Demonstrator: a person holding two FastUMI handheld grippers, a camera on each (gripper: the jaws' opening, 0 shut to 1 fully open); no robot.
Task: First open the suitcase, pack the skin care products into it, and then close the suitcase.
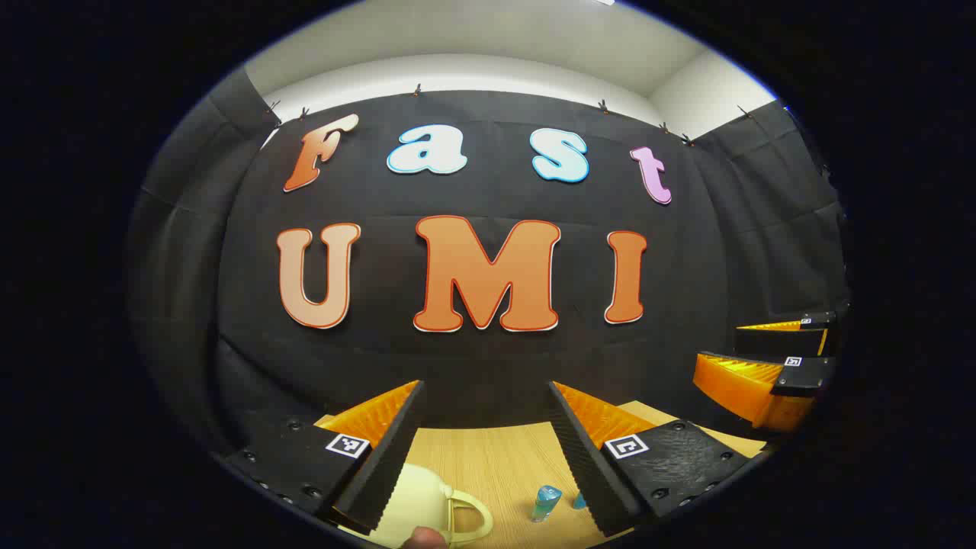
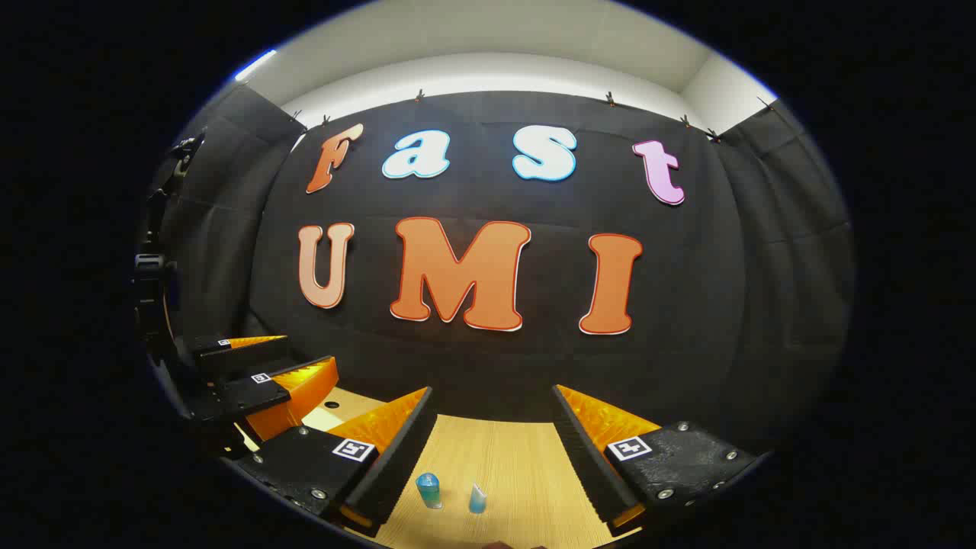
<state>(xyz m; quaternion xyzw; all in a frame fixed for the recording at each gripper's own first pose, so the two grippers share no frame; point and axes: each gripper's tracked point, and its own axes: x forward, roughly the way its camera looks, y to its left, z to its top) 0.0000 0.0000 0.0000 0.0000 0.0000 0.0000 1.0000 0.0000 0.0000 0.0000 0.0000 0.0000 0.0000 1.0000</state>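
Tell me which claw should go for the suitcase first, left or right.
Left, probably. The cream suitcase with its handle lies just under the left claw, by its left finger. The right claw looks onto two small blue bottles on the wooden table instead. Both claws are open.

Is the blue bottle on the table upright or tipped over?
Upright. In the right gripper view the blue bottle stands on its base on the wooden table, cap up, untouched between the open claw's fingers.

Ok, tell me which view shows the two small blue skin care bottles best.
The right gripper view: both blue bottles stand apart on the wooden table, unobstructed. In the left gripper view one bottle is clear, while the other peeks out from behind a finger.
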